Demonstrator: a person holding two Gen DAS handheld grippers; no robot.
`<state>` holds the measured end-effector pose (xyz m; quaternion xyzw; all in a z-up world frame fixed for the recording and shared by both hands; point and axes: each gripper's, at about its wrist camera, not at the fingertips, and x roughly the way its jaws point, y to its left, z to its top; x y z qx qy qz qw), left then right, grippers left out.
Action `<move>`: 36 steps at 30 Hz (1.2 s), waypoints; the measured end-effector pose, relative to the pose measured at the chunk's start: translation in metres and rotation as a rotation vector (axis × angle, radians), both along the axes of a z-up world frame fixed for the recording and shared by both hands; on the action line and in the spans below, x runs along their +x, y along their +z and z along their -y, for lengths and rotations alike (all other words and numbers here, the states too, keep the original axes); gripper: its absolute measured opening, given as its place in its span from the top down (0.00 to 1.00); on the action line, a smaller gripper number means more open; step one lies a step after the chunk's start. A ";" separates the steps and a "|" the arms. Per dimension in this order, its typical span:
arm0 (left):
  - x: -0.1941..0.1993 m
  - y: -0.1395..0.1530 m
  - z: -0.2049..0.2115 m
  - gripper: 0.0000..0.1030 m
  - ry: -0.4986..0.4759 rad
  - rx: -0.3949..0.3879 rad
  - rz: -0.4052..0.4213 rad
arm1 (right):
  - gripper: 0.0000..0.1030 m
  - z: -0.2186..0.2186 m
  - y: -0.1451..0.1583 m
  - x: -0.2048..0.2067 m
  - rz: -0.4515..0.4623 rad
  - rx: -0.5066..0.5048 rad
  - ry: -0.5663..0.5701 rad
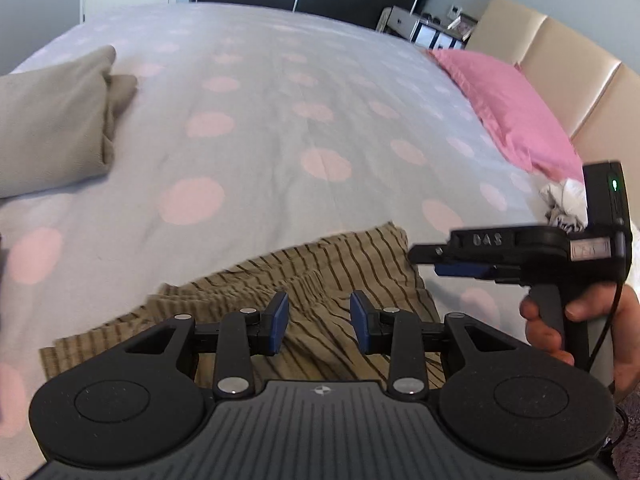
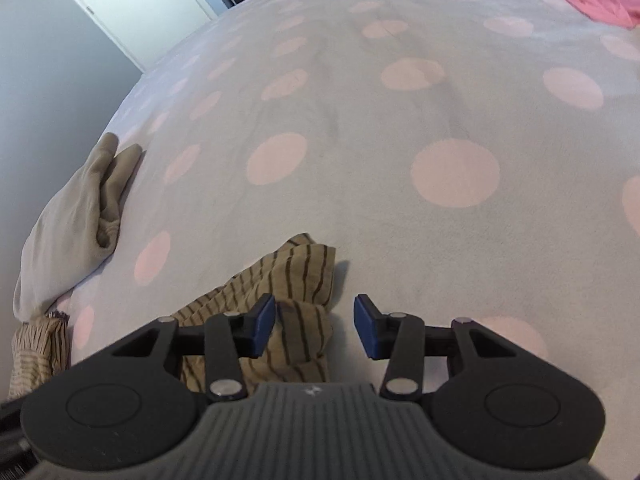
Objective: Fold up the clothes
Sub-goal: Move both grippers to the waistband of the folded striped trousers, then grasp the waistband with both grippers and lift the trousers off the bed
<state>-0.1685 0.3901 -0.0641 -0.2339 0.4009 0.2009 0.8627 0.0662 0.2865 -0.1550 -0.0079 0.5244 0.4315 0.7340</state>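
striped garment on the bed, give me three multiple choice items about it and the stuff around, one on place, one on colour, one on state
1. Where does the striped garment lie?
A. on the pillow
B. on the bedspread, just under both grippers
C. on the floor

2. What colour is the pillow by the headboard?
A. pink
B. green
C. white

3. How is the right gripper?
A. shut on the garment
B. shut on nothing
C. open, holding nothing

Answers:
1 B: the brown cloth with dark stripes rests on the dotted bedspread under the left gripper and the right one.
2 A: it is plainly pink.
3 C: its blue pads stand apart, with no cloth pinched between them.
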 end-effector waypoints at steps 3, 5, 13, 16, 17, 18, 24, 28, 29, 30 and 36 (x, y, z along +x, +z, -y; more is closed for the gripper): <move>0.020 -0.014 0.004 0.70 0.008 -0.043 -0.045 | 0.53 -0.011 -0.009 0.008 -0.014 -0.012 0.021; 0.032 -0.023 0.005 0.70 0.026 -0.079 -0.067 | 0.53 -0.013 -0.015 0.014 -0.032 -0.008 0.018; 0.061 -0.059 0.006 0.66 0.124 -0.172 -0.166 | 0.74 -0.014 -0.031 0.022 -0.098 0.009 0.007; 0.062 -0.067 -0.001 0.68 0.175 -0.213 -0.160 | 0.88 -0.013 -0.032 0.019 -0.099 0.022 0.017; 0.061 -0.068 -0.002 0.74 0.186 -0.217 -0.158 | 0.91 -0.012 -0.031 0.018 -0.099 0.029 0.025; 0.059 -0.069 -0.003 0.81 0.193 -0.216 -0.156 | 0.93 -0.011 -0.028 0.018 -0.098 0.038 0.031; 0.027 -0.066 -0.008 0.99 0.259 -0.260 -0.028 | 0.94 -0.005 -0.008 0.012 -0.074 0.092 0.069; -0.005 -0.059 -0.002 1.00 0.292 -0.260 0.117 | 0.94 -0.009 0.010 0.001 -0.009 0.120 0.142; -0.013 -0.057 -0.001 1.00 0.295 -0.261 0.157 | 0.94 -0.009 0.015 -0.003 0.010 0.127 0.166; -0.021 -0.054 0.001 1.00 0.300 -0.259 0.195 | 0.94 -0.011 0.020 -0.008 0.029 0.134 0.197; -0.048 -0.037 0.003 1.00 0.357 -0.255 0.366 | 0.94 -0.019 0.035 -0.039 0.071 0.163 0.403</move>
